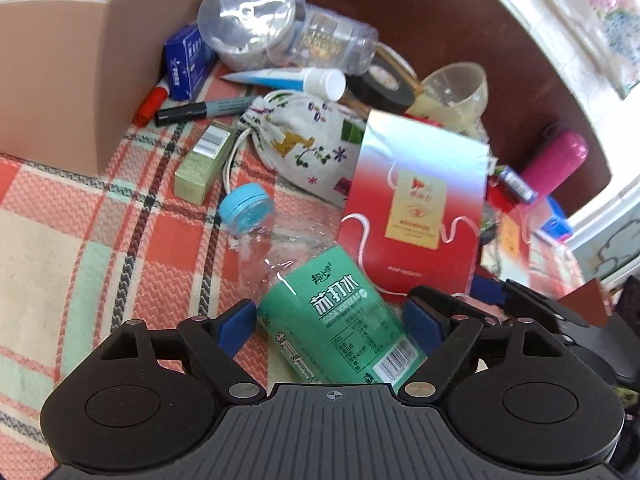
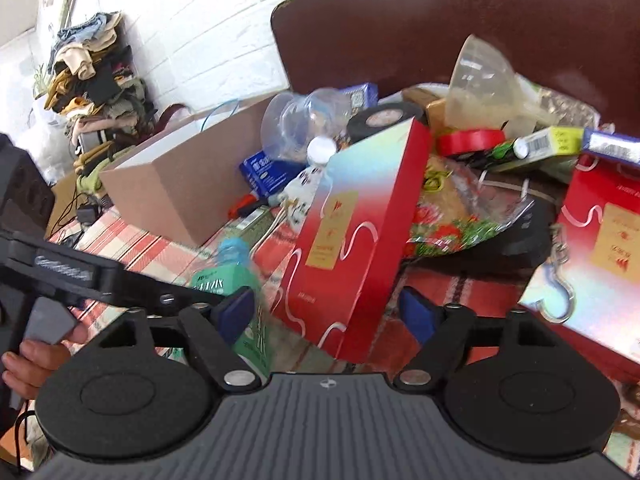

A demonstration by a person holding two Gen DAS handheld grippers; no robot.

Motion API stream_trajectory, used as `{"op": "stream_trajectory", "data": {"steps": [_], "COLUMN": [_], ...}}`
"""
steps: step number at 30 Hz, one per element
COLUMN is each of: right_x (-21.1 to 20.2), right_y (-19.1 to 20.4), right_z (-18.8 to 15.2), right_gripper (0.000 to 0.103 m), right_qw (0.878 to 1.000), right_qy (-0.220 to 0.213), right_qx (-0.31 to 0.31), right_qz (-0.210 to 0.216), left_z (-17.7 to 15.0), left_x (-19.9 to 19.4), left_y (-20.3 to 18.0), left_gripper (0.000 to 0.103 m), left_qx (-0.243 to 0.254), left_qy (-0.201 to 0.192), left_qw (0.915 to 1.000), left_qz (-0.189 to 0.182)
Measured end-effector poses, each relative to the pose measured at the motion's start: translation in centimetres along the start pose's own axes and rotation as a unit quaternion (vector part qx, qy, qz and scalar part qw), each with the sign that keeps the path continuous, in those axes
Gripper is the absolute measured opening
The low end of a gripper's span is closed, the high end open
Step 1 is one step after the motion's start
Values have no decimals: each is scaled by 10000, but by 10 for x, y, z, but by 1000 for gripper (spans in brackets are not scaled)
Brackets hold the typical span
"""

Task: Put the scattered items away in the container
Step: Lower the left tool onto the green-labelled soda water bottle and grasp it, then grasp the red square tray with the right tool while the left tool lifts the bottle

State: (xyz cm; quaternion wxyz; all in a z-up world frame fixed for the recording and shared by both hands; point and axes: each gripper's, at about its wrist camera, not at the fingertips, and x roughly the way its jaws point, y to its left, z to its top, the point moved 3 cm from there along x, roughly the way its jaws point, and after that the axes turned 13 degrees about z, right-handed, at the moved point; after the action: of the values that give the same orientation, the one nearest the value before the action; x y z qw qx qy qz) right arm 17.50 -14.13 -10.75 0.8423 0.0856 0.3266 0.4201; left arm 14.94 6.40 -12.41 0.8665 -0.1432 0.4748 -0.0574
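A plastic bottle with a green label [image 1: 340, 320] and blue cap lies on the plaid cloth between the fingers of my open left gripper [image 1: 331, 320]; the pads stand just off its sides. It shows blurred in the right wrist view [image 2: 224, 276]. A red gift box [image 1: 416, 208] stands tilted just behind it. My right gripper [image 2: 328, 312] is open with that red box [image 2: 352, 240] between its fingers, not clamped. The brown cardboard container [image 1: 60, 80] stands at the back left and also shows in the right wrist view [image 2: 180, 184].
Scattered around are a printed cloth pouch [image 1: 304, 140], a green carton [image 1: 204, 160], a black marker [image 1: 200, 110], a blue box [image 1: 186, 62], a tube [image 1: 288, 80], a clear jar [image 1: 288, 32], black tape [image 1: 380, 84], a funnel [image 1: 456, 92] and a pink bottle [image 1: 556, 164]. A second red box [image 2: 600, 264] lies at right.
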Motion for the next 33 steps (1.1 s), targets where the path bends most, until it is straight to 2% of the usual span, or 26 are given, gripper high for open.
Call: {"op": "stream_trajectory", "data": {"steps": [1,2,4,5,9,12,14,15,20,27,31,33], "right_x": [1,1,-2,-3,-15,-25,-29,-30,-23,-15,-11,-9], "right_y": [0,1,2,3,11,22,27,27,22,12,9,8], "right_z": [-2,-3,-6,-7,-8,-7,-6,-5,-2,8,11,11], "right_gripper": [63,60,42,38,32,29,29,30,36,38,47,47], "right_qw": [10000,10000,9999,9999,9999,9996,9992,9991,9989,9991,9989,9988], "right_qy": [45,90,118,127,104,191,250,268,222,142,116,99], "right_qx": [15,25,55,71,-4,-227,-319,-301,-142,-28,1,30], "right_qz": [7,6,28,40,95,14,-62,-121,-383,-399,-451,-475], "left_z": [-1,-2,-3,-3,-3,-5,-6,-7,-10,-18,-21,-22], "left_x": [3,2,-1,-2,-15,-29,-33,-34,-20,-7,-6,-5], "left_y": [-1,-1,-1,-1,1,1,-1,-2,-1,6,7,6], "left_gripper": [80,79,77,75,70,70,77,76,78,79,76,67], "left_qx": [37,80,165,206,549,960,1190,1304,1264,1200,1227,1268], "left_qy": [5,-12,-34,-37,-161,-289,-332,-352,-153,83,68,56], "left_qw": [10000,10000,9998,9998,9980,9940,9909,9891,9897,9904,9901,9894], "left_qz": [55,52,46,49,271,440,541,591,650,683,683,705]}}
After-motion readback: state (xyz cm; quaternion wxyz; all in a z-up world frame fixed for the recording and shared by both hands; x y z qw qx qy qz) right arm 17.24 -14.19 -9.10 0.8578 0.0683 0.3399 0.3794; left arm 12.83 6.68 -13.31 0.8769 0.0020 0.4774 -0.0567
